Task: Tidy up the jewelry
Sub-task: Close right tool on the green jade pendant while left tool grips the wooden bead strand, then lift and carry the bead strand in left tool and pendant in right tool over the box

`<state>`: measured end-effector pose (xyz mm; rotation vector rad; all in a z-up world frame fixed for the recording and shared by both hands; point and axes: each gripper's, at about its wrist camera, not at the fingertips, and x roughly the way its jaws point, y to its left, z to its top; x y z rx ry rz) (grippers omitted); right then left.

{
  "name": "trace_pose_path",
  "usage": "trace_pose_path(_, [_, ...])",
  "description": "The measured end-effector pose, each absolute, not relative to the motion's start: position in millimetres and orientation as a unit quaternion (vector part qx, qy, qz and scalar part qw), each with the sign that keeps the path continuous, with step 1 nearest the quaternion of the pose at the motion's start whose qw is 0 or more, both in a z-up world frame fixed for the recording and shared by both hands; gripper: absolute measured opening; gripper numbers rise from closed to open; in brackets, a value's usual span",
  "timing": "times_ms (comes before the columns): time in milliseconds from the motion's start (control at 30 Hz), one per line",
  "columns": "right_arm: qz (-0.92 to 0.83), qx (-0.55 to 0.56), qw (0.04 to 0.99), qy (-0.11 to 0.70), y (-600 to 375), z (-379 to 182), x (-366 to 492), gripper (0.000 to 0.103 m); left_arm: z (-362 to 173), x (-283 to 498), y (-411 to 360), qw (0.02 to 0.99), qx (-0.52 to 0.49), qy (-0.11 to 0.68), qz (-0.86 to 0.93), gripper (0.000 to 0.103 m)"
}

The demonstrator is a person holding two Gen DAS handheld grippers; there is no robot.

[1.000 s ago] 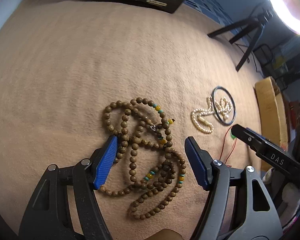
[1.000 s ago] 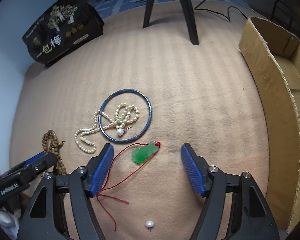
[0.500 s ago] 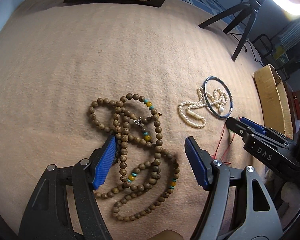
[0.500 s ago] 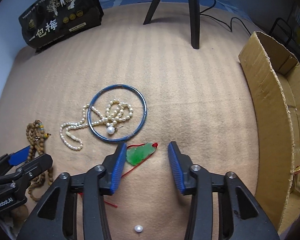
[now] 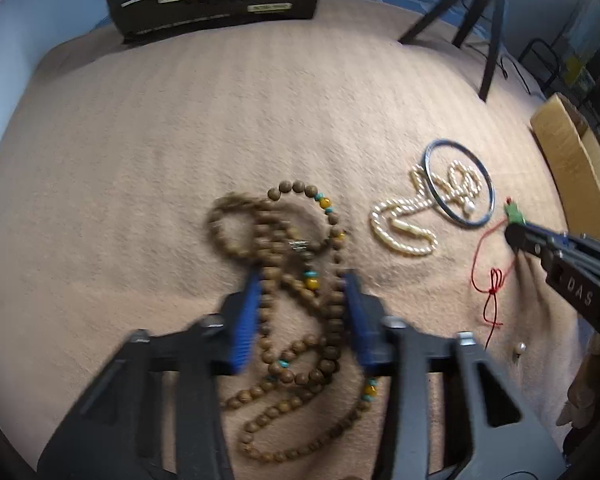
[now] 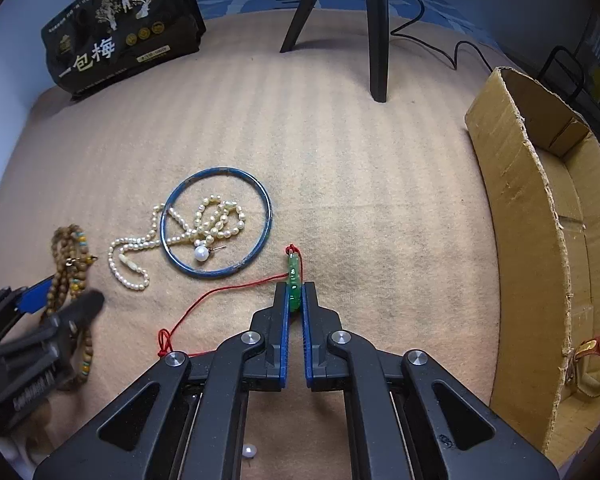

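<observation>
A long wooden bead necklace [image 5: 296, 320] lies tangled on the tan cloth. My left gripper [image 5: 302, 286] points down over it, its jaws closing, with both blue pads against the outer strands of the bundle. In the right wrist view, the green pendant [image 6: 293, 270] stands on edge with my right gripper [image 6: 295, 292] shut on it. Its red cord [image 6: 220, 290] trails left across the cloth. Beside the pendant lie a pearl necklace [image 6: 204, 224] and a blue bangle [image 6: 266, 216] on top of it.
An open cardboard box [image 6: 516, 240] stands at the right with a red-strapped watch [image 6: 592, 360] inside. A black snack bag [image 6: 120, 36] and tripod legs [image 6: 378, 40] are at the back. A loose pearl [image 6: 249, 450] lies near the front.
The left jaws have narrowed onto the bead strands as the gripper shifted over the beads. The right jaws have shut on the green pendant, which now stands on edge.
</observation>
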<state>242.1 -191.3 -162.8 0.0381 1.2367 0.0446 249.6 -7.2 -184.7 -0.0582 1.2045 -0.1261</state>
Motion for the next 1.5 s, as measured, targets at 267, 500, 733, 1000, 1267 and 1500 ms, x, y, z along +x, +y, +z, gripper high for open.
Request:
trace_pose_path(267, [0.03, 0.041, 0.82, 0.57, -203.0, -152.6, 233.9, 0.004, -180.0, 251.0, 12.9, 0.816, -0.075, 0.568, -0.08, 0.009])
trace_pose_path(500, [0.042, 0.046, 0.833, 0.55, -203.3, -133.1, 227.6, 0.004, -148.8, 240.3, 33.5, 0.826, -0.112, 0.544, -0.099, 0.004])
trace_pose_path(733, [0.059, 0.052, 0.847, 0.525, -206.8, -107.1, 217.6, 0.004, -121.1, 227.2, 38.6, 0.84, -0.113, 0.52, -0.108, 0.004])
trace_pose_path(1000, [0.07, 0.048, 0.871, 0.484, -214.9, -69.1, 199.5, 0.004, -81.8, 214.6, 39.0, 0.856, -0.13, 0.483, -0.131, 0.004])
trace_pose_path(1267, [0.074, 0.055, 0.886, 0.454, -233.3, -40.9, 186.2, 0.004, -47.9, 202.4, 24.4, 0.863, -0.138, 0.455, -0.169, 0.004])
trace_pose_path(1500, [0.066, 0.067, 0.898, 0.431, -258.8, -20.1, 175.8, 0.004, -17.4, 190.9, 4.2, 0.87, -0.139, 0.429, -0.197, 0.004])
